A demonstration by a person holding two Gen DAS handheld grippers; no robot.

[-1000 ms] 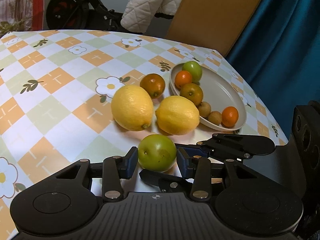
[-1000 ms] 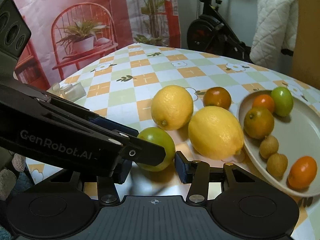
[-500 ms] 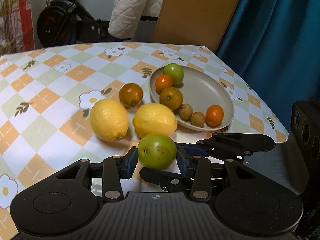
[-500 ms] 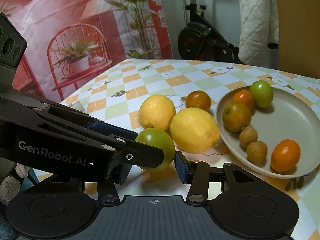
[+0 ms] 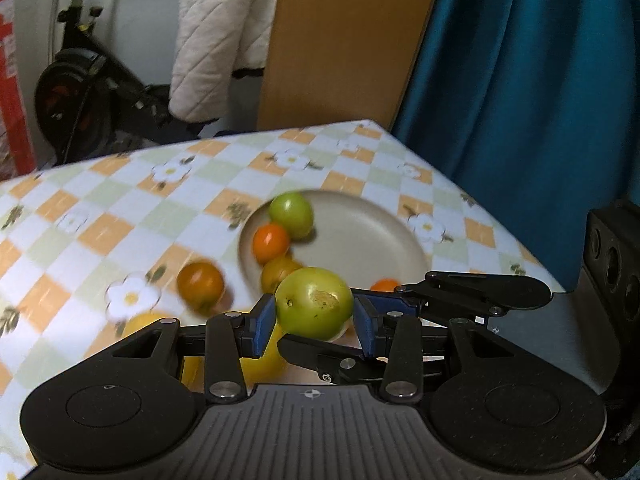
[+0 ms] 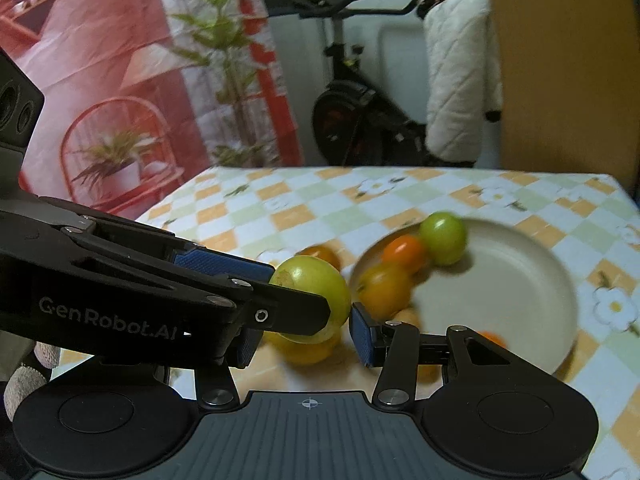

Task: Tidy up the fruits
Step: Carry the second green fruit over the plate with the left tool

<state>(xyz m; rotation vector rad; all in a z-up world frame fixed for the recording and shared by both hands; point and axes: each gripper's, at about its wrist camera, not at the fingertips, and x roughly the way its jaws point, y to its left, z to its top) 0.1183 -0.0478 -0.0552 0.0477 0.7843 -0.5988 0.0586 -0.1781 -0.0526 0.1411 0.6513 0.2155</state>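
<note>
My left gripper point(image 5: 314, 322) is shut on a green fruit point(image 5: 314, 304) and holds it in the air near the rim of the beige plate point(image 5: 372, 240). The fruit also shows in the right wrist view point(image 6: 312, 286), between the left gripper's blue pads point(image 6: 216, 262). My right gripper point(image 6: 304, 338) is open and empty, just below and behind the held fruit. The plate point(image 6: 508, 280) holds a green fruit point(image 6: 444, 238), an orange one point(image 6: 404, 250) and a brownish-orange one point(image 6: 384, 290). A yellow lemon point(image 5: 264, 360) lies under the left gripper.
A dark orange fruit point(image 5: 200, 286) lies on the checked tablecloth point(image 5: 120, 216) left of the plate. The table edge drops off at right beside a teal curtain point(image 5: 520, 100). An exercise bike point(image 6: 360, 112) and a wooden board stand behind the table.
My left gripper has lifted the green fruit off the table and carried it up and towards the plate. The right gripper rose along with it; both views are blurred from motion.
</note>
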